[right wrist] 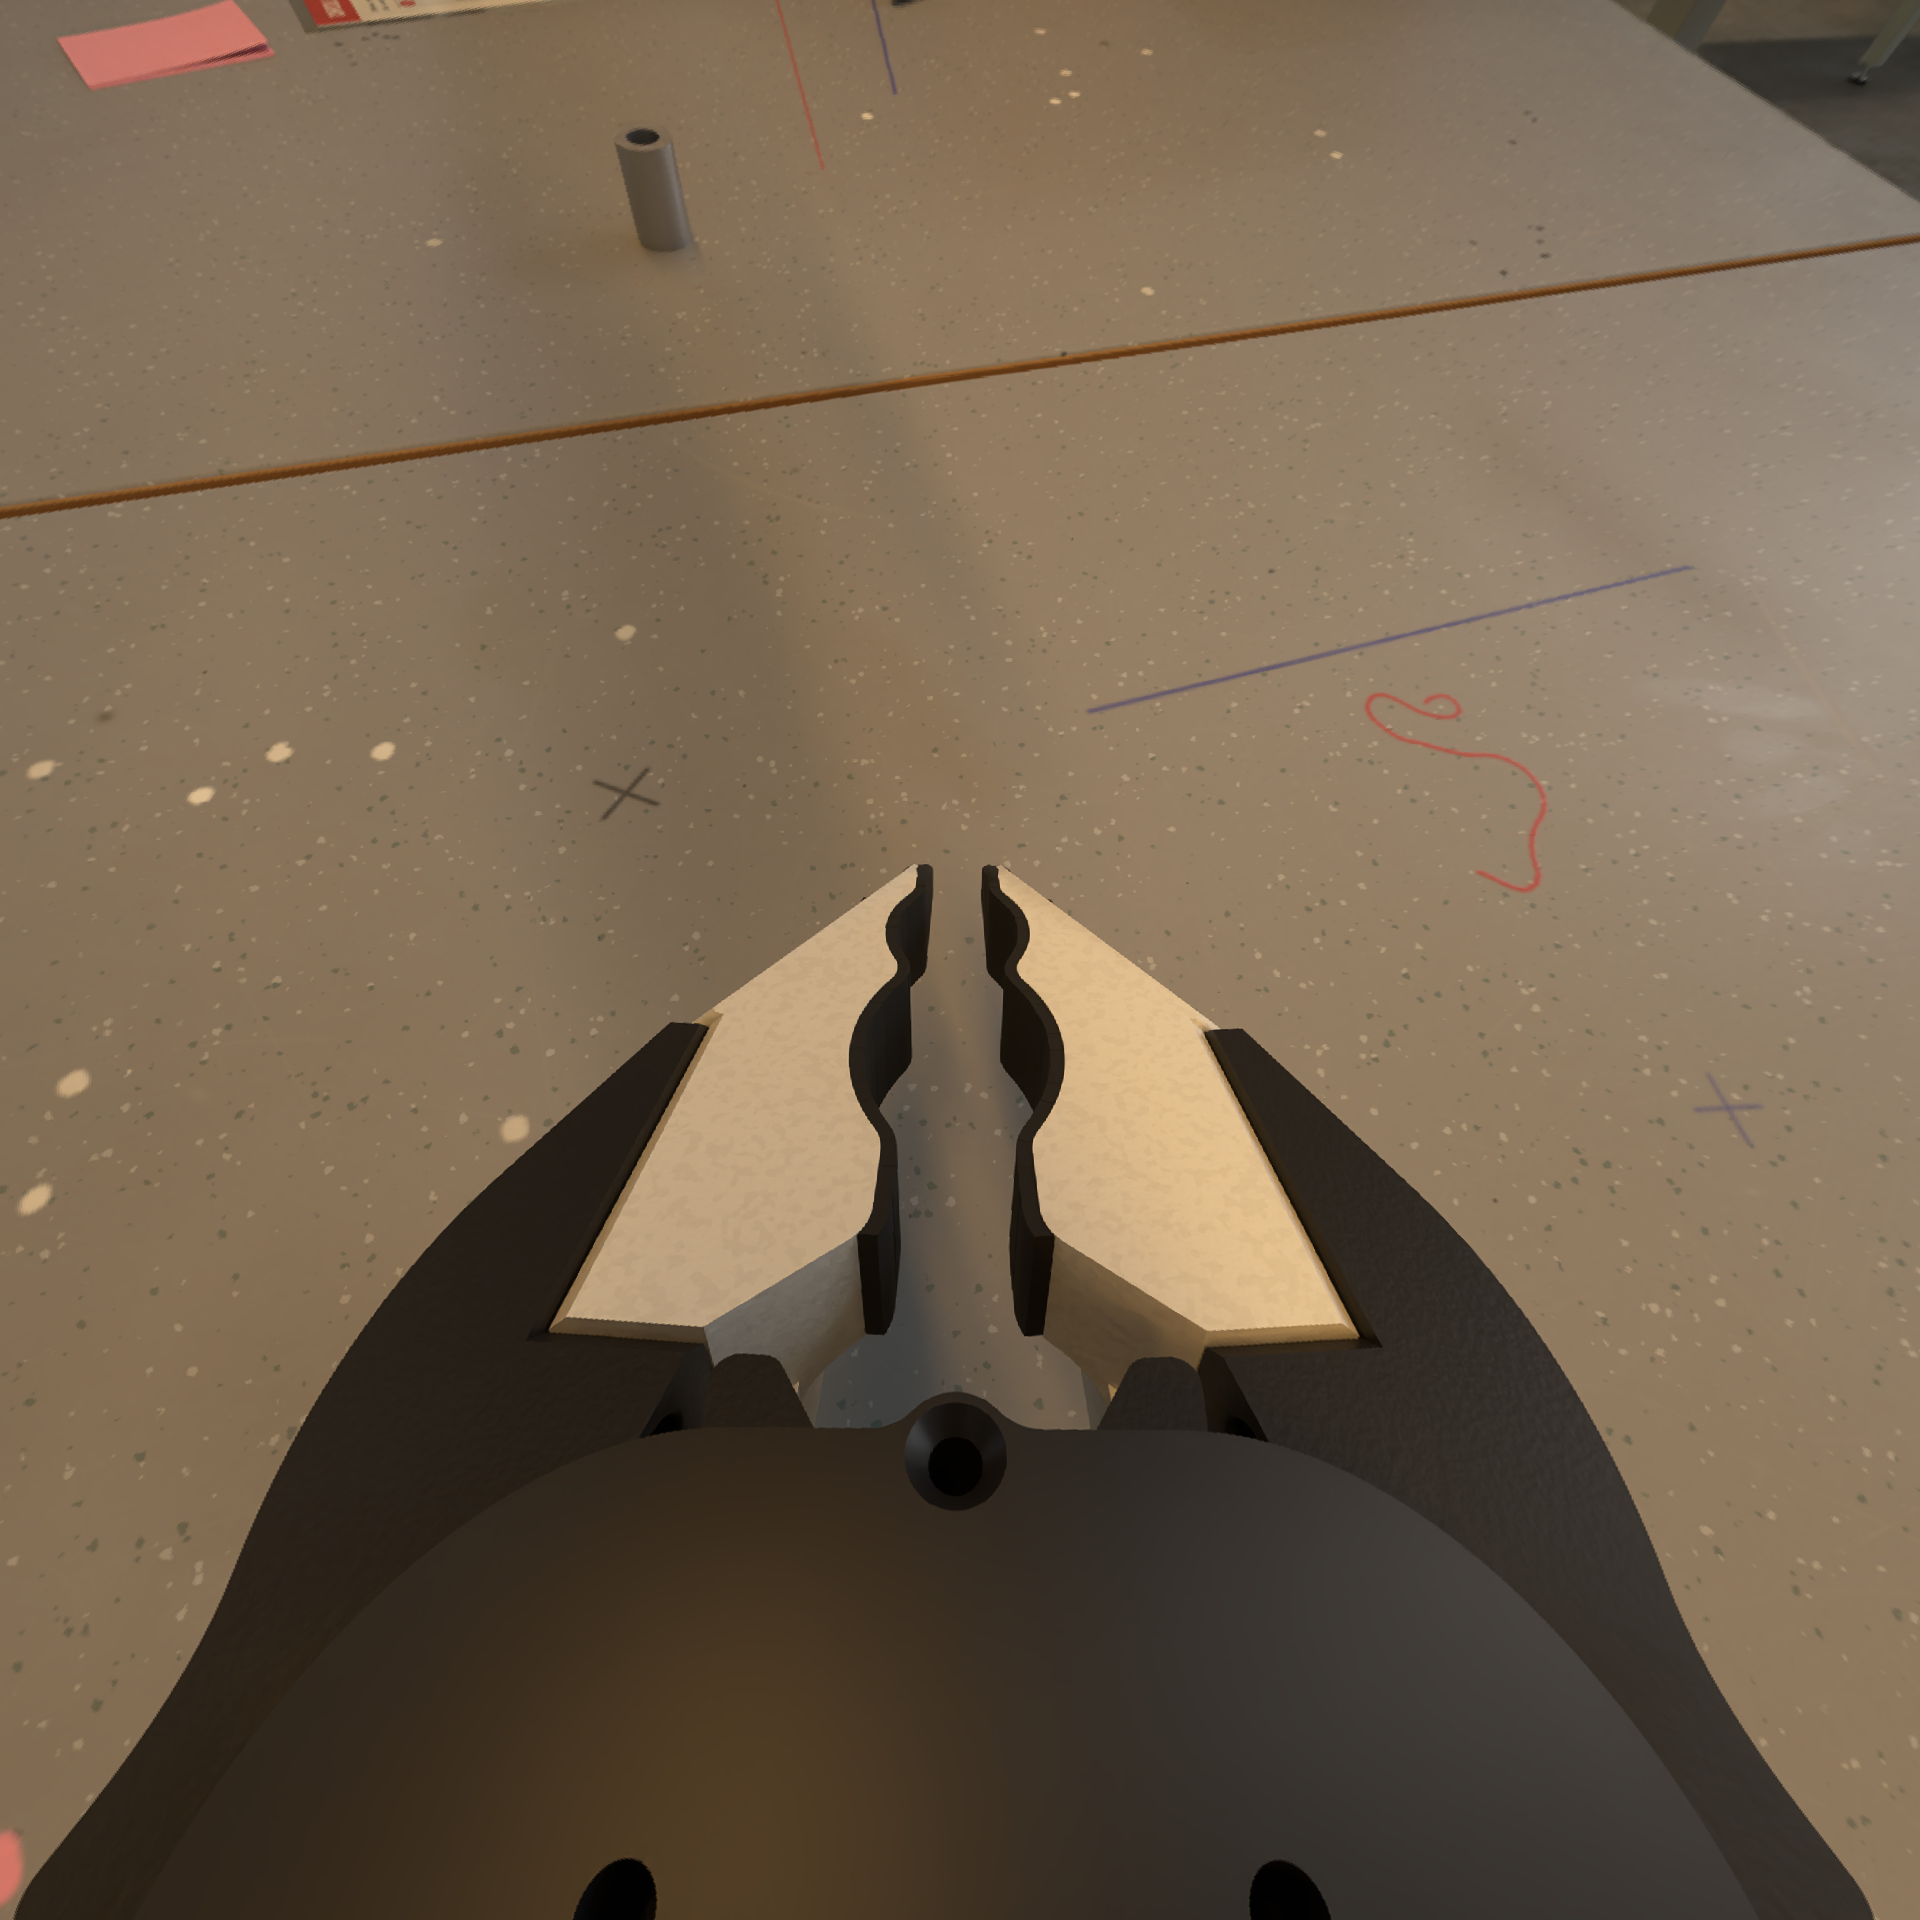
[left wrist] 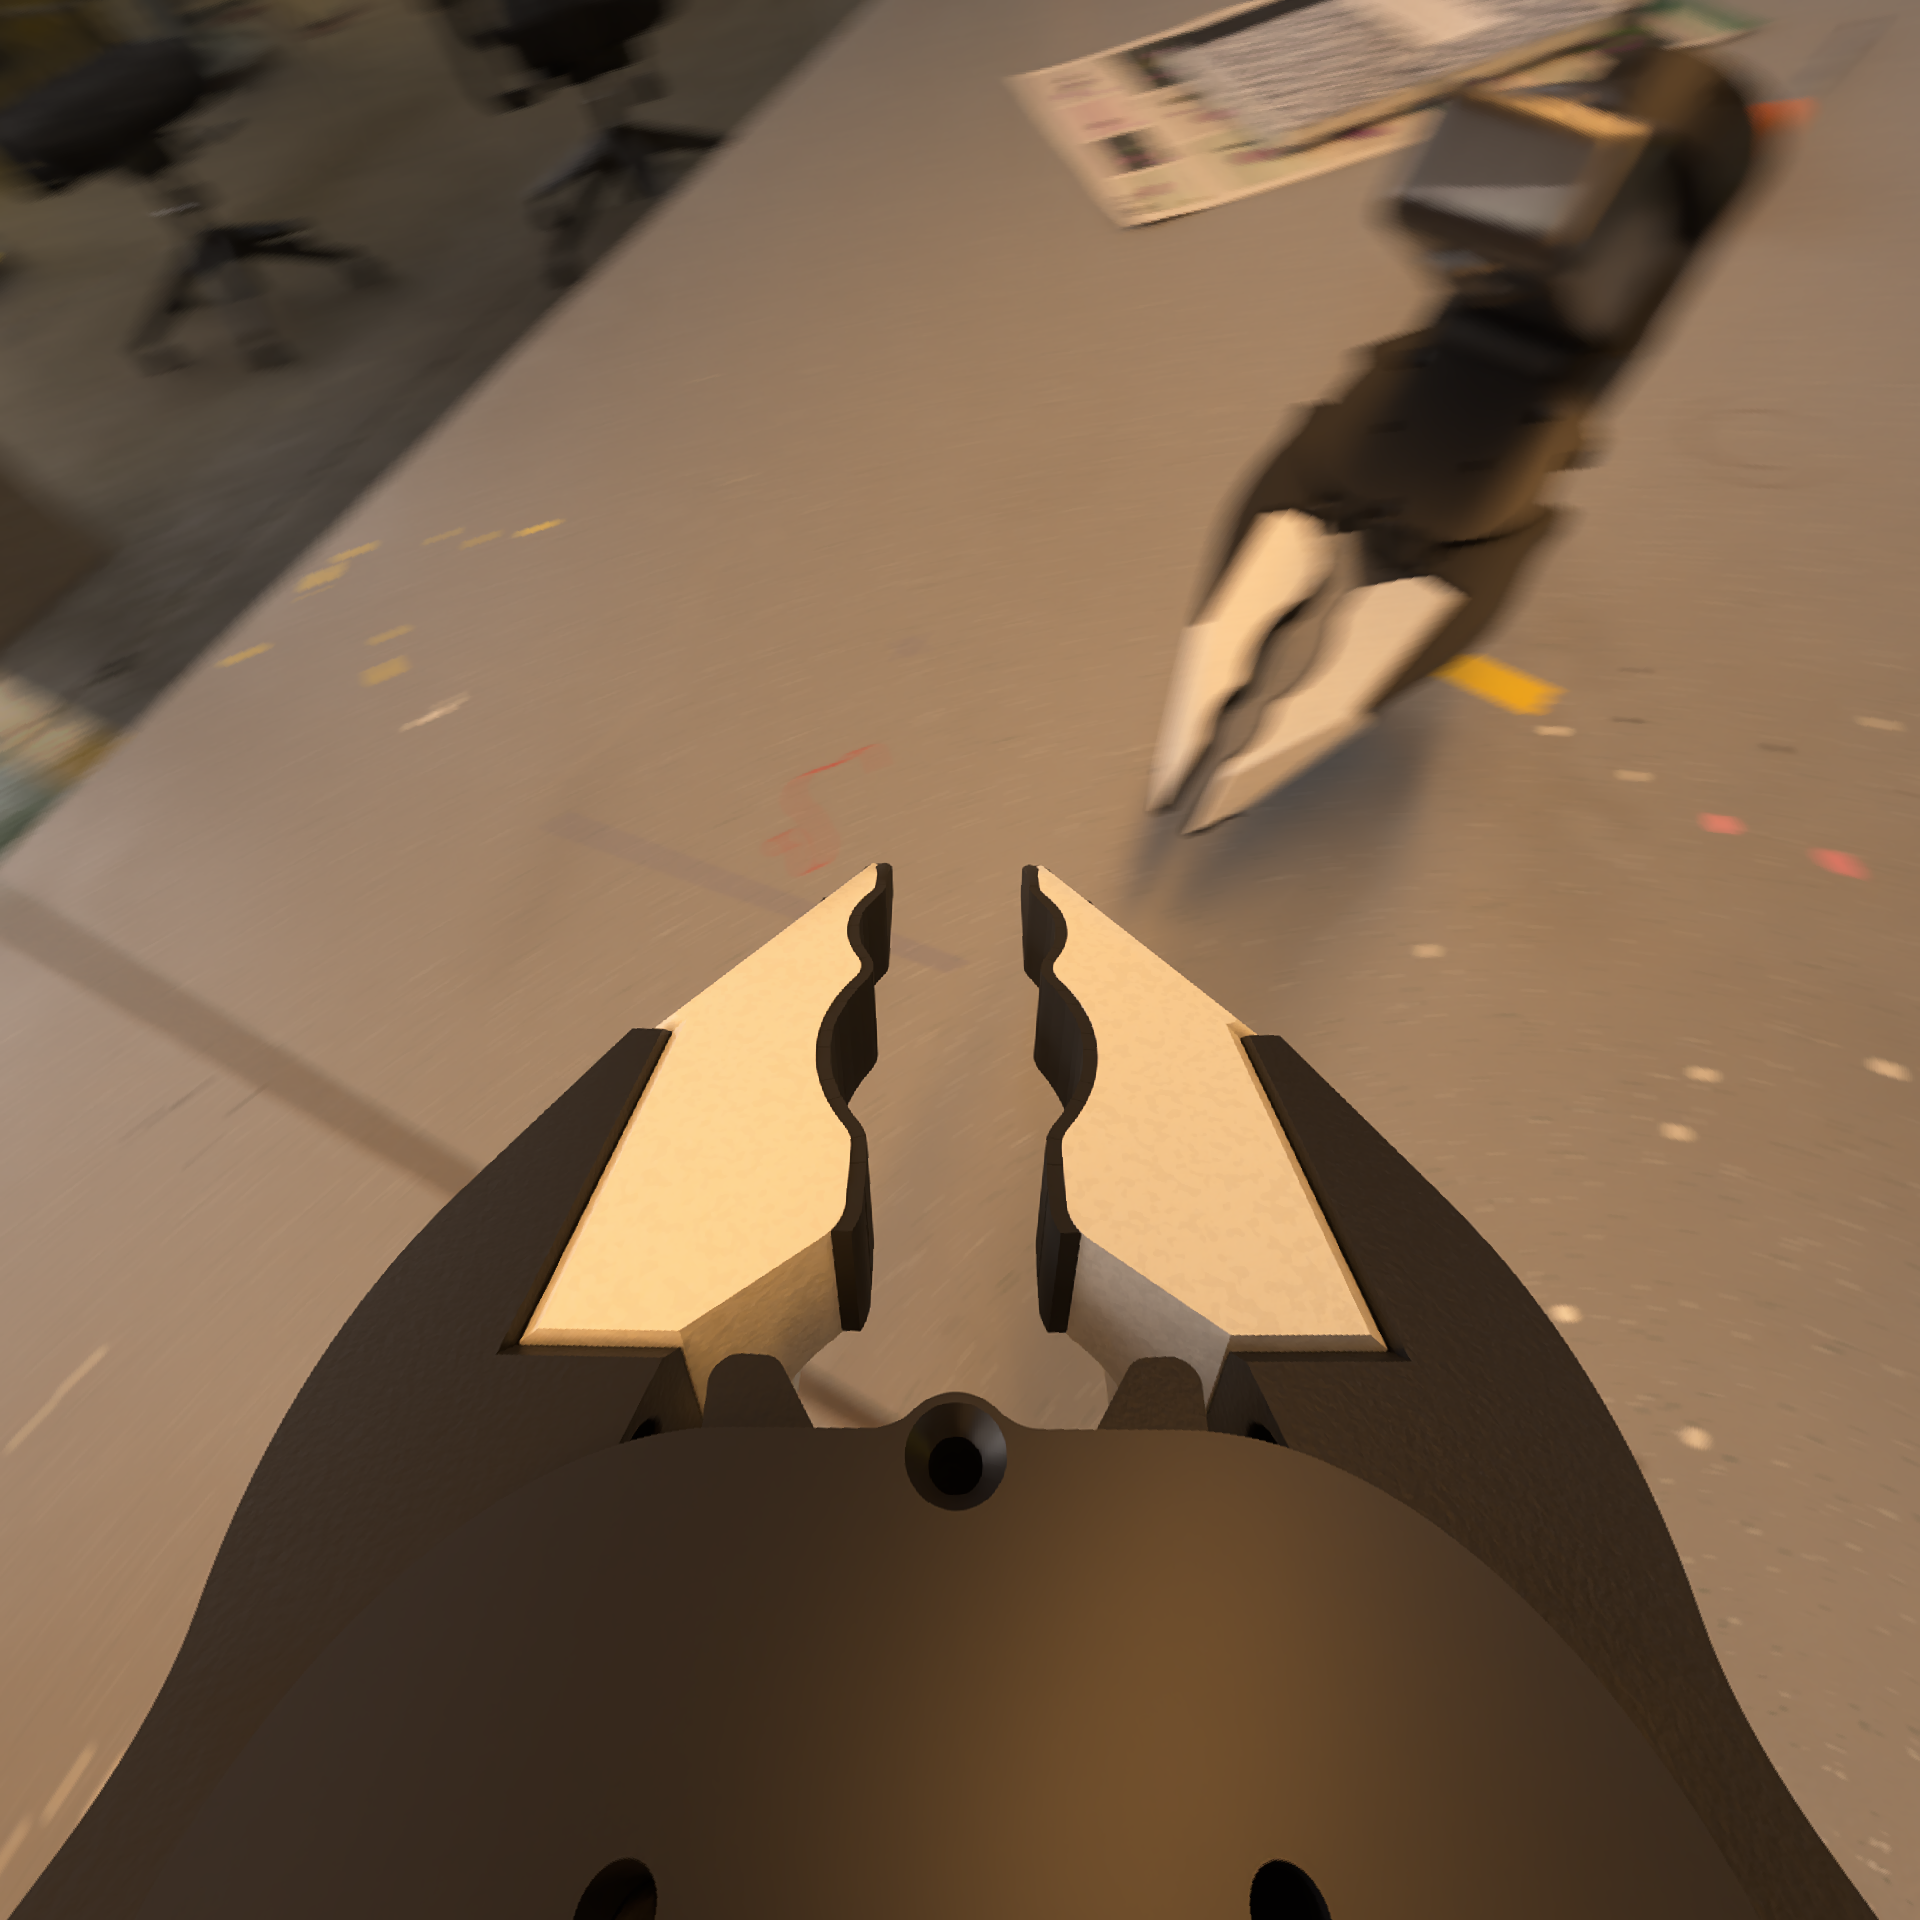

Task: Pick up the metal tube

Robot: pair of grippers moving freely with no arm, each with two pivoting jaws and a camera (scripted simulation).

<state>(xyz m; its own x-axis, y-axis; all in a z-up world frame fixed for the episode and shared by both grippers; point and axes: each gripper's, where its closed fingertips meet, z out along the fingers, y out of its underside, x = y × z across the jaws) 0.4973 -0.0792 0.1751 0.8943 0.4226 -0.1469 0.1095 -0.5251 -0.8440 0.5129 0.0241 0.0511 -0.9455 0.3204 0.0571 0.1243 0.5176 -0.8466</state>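
Observation:
The metal tube [right wrist: 652, 189] is a short grey cylinder that stands upright on the speckled table, far ahead and to the left of my right gripper [right wrist: 957, 873]. My right gripper is empty, its jaws only a narrow gap apart, low over the table. My left gripper [left wrist: 957, 873] is open a little wider and empty. The left wrist view is blurred and does not show the tube. It shows the right gripper [left wrist: 1184, 810] ahead to the right, tips pointing down at the table.
A pink paper [right wrist: 161, 44] lies at the far left beyond the tube. An orange seam [right wrist: 935, 379] crosses the table between my right gripper and the tube. A printed sheet [left wrist: 1247, 104] lies far off. The table edge [left wrist: 416, 457] runs diagonally, with dark chairs [left wrist: 239, 249] beyond.

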